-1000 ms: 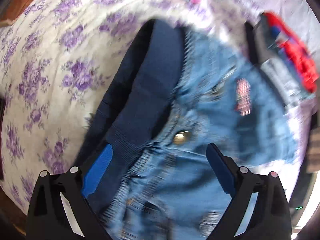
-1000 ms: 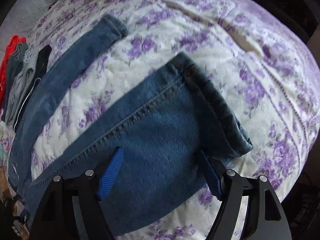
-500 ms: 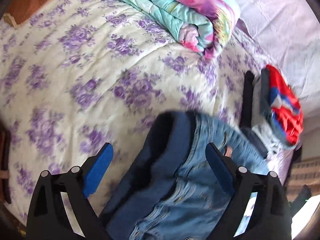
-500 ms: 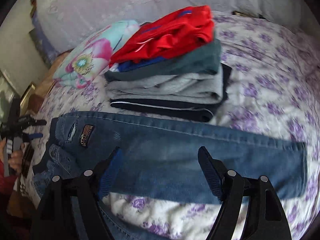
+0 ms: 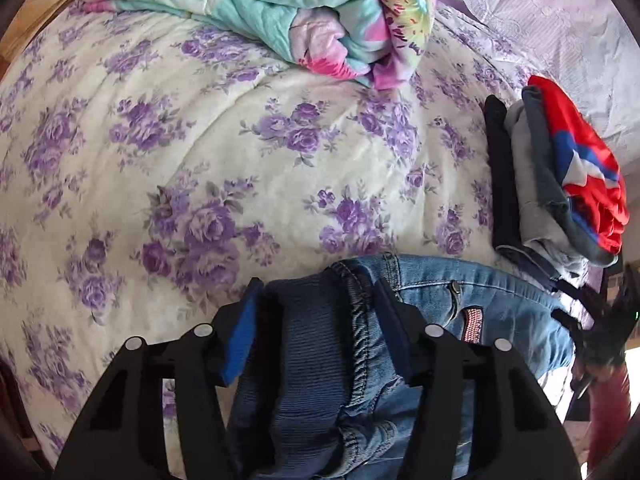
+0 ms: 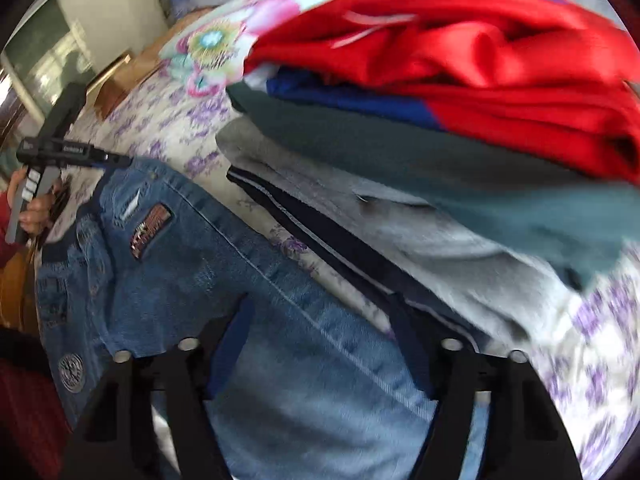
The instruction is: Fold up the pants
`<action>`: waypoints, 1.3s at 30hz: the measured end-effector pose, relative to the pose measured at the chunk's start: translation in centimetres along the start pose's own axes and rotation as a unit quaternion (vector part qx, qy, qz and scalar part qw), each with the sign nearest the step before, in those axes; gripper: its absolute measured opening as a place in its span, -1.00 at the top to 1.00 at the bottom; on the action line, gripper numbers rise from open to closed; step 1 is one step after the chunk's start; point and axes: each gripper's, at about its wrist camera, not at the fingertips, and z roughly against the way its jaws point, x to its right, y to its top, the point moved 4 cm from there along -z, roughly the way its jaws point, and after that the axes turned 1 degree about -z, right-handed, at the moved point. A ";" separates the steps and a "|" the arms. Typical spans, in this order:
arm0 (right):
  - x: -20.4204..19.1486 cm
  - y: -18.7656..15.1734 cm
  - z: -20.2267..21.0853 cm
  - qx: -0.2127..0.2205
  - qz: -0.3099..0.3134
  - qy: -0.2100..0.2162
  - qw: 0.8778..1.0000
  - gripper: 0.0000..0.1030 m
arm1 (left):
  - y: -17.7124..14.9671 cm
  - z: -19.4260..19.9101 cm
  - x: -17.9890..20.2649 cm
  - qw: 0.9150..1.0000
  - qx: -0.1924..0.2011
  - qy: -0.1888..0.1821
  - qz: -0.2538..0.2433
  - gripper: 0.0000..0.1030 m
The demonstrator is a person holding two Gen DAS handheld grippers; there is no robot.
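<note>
Blue jeans [image 6: 224, 280] with a dark ribbed waistband [image 5: 308, 344] lie on the floral bedspread [image 5: 240, 152]. My left gripper [image 5: 316, 300] is partly closed around the bunched waistband, which fills the gap between its blue pads. The jeans' patch shows in the left wrist view [image 5: 472, 322] and the right wrist view [image 6: 150, 230]. My right gripper [image 6: 324, 320] is open, low over the upper leg of the jeans, close to the clothes stack. The left gripper [image 6: 60, 152] and the hand holding it show at the waistband end.
A stack of folded clothes [image 6: 460, 128], red on top, grey and navy below, sits right beside the jeans; it also shows in the left wrist view [image 5: 560, 184]. A folded floral quilt [image 5: 300, 12] lies at the bed's far side.
The left gripper has narrowed onto the waistband. The right gripper has moved from the leg cuff along the leg toward the hip and the clothes stack.
</note>
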 end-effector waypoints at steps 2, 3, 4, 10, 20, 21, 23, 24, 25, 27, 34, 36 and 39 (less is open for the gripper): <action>-0.2 0.4 -1.2 -0.018 0.021 0.006 1.000 -0.06 | 0.0 0.3 0.1 1.000 0.001 -0.002 -0.003 -0.01; -0.3 0.4 -1.9 -0.028 0.035 0.007 0.999 -0.05 | 0.1 0.4 0.2 1.000 0.001 -0.006 -0.001 0.00; -0.4 0.4 -2.5 -0.036 0.048 0.005 0.998 -0.05 | 0.2 0.6 0.0 1.000 0.000 -0.011 0.004 0.02; -0.7 0.0 -2.8 -0.056 0.047 0.011 0.997 0.77 | 0.3 1.0 -0.9 0.999 -0.001 -0.020 0.030 0.28; -7.0 -2.5 5.7 0.022 0.056 -0.060 0.996 0.93 | -1.0 4.4 -1.7 0.996 0.006 -0.061 0.057 0.48; -8.0 -3.0 6.4 0.029 0.060 -0.067 0.996 0.93 | -1.3 5.0 -1.6 0.996 0.007 -0.064 0.066 0.41; -9.2 -4.5 7.8 0.039 0.060 -0.070 0.995 0.93 | -2.1 6.3 -1.4 0.994 0.013 -0.077 0.081 -0.13; -9.9 -5.4 8.5 0.045 0.055 -0.071 0.995 0.93 | -2.8 7.2 -1.1 0.992 0.014 -0.088 0.093 -0.30; -10.3 -6.3 9.1 0.050 0.049 -0.071 0.995 0.93 | -3.3 7.8 -0.8 0.990 0.018 -0.095 0.105 -0.48; -11.7 -7.8 10.0 0.059 0.038 -0.069 0.995 0.93 | -4.4 9.2 -0.2 0.985 0.027 -0.115 0.124 -0.50; -17.5 -13.5 10.0 0.052 0.014 -0.052 0.997 0.93 | -8.7 7.8 3.3 0.967 -0.056 -0.169 0.183 -0.66; -18.3 -15.2 9.7 0.046 0.002 -0.051 0.998 0.93 | -9.9 7.4 3.5 0.967 -0.069 -0.152 0.194 -0.66; -19.2 -17.0 9.1 0.042 -0.015 -0.043 0.998 0.93 | -11.8 6.3 2.6 0.966 -0.077 -0.131 0.209 -0.64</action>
